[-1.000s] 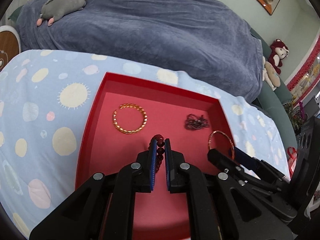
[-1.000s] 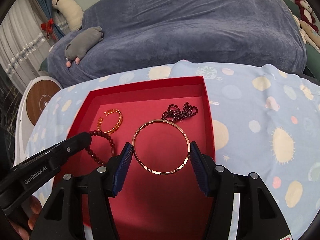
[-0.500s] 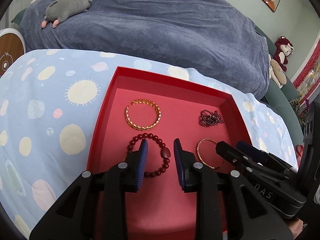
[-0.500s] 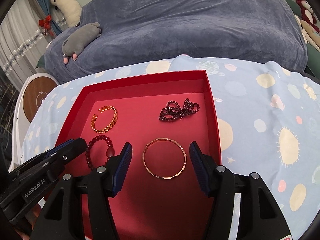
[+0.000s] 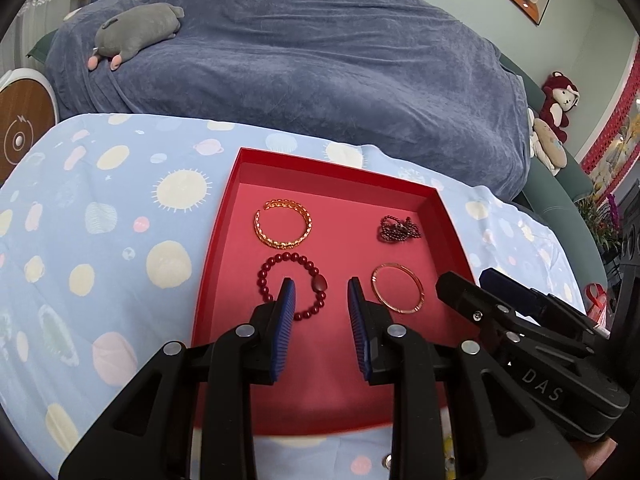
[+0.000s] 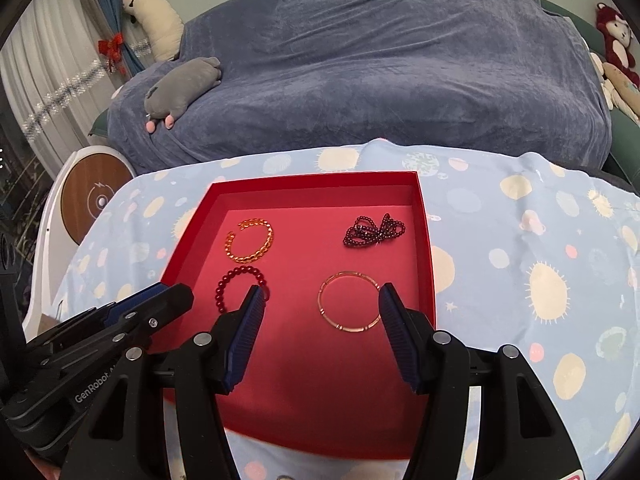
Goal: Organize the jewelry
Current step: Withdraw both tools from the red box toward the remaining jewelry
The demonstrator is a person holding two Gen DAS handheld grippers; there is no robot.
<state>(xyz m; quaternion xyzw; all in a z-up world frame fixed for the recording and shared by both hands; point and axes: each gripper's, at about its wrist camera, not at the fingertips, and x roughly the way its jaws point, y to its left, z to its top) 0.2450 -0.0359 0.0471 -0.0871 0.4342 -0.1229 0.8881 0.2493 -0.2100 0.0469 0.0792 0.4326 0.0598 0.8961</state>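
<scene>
A red tray (image 5: 216, 240) on the spotted cloth holds four pieces. A gold cuff bracelet (image 5: 283, 229) lies at its far left and a dark bead chain (image 5: 398, 229) is bunched at its far right. The dark red bead bracelet (image 5: 319, 282) lies flat near left, the thin rose-gold bangle (image 5: 394, 266) near right. My left gripper (image 5: 321, 292) hovers open above the bead bracelet, nothing between its pads. In the right wrist view my right gripper (image 6: 320, 294) stands open above the bangle (image 6: 350, 273), clear of it. Each gripper shows in the other's view, left (image 6: 168, 292) and right (image 5: 470, 280).
The light blue cloth (image 6: 520, 264) with suns and planets covers the table around the tray. Behind it rises a sofa under a blue-grey blanket (image 5: 320, 60) with a grey plush (image 5: 136, 30). A round wood-topped device (image 6: 94, 200) stands at the left.
The left gripper let go of the bead bracelet and the right let go of the bangle. Both pieces now lie in the tray, and both grippers have pulled back and up.
</scene>
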